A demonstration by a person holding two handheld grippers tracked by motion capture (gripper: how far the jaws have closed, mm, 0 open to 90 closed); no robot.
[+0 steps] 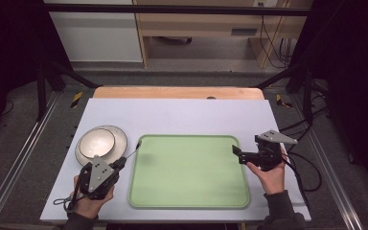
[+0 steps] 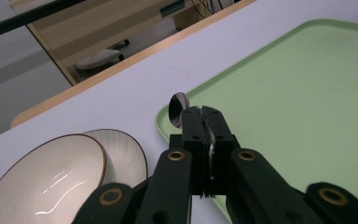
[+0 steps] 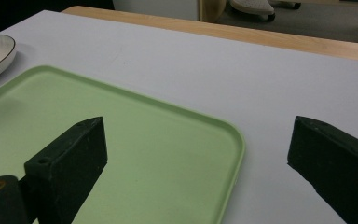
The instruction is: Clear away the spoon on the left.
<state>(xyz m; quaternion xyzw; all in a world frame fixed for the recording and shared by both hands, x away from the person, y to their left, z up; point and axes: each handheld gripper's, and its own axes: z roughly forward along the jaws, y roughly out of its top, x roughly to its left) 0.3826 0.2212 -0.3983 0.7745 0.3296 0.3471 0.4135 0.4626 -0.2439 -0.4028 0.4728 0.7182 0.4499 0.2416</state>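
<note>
One spoon (image 2: 176, 108), bowl (image 1: 96, 143), plate (image 1: 120, 139), tray (image 1: 191, 201).

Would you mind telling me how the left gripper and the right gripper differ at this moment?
The left gripper is shut on a spoon, while the right gripper stands wide open with nothing between its jaws. The left gripper sits at the green tray's left edge, beside the bowl; the right gripper sits at the tray's right edge. Both are black, hand-held and point over the tray.

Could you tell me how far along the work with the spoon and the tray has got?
Done: the left gripper is shut on the spoon. In hand: the spoon is held at the green tray's near-left corner. Left: nothing lies on the tray yet; the bowl sits on its plate beside it, and the right gripper waits open.
</note>
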